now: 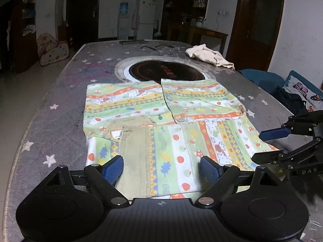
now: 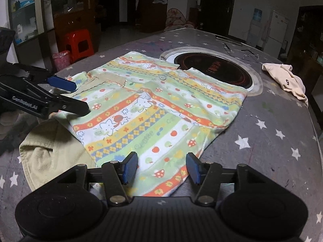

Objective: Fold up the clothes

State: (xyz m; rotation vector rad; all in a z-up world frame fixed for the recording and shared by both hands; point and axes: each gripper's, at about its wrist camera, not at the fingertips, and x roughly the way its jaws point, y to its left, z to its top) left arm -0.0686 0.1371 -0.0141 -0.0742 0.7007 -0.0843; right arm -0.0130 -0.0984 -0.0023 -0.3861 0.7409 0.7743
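1. Left wrist view: the fingers [image 1: 114,167] of my left gripper [image 1: 161,168] are spread wide, pinching nothing, over the near hem of the patterned shirt [image 1: 161,109], which lies flat near the table's [image 1: 50,121] near edge. My right gripper [image 1: 268,145] hovers at its right side.
2. Right wrist view: my right fingers [image 2: 130,166] stand parted, empty, above the shirt's [image 2: 157,111] near corner. The cloth looks light, limp and thin; I judge a pinch at a hem corner best.

Two hand-held grippers: the left hand-held gripper [image 1: 161,169] and the right hand-held gripper [image 2: 161,168]. One patterned shirt [image 2: 153,109] lies just beside the single round black hob [image 2: 214,68]. One cream garment [image 2: 286,80] lies beyond the hob. One red stool [image 2: 78,43].
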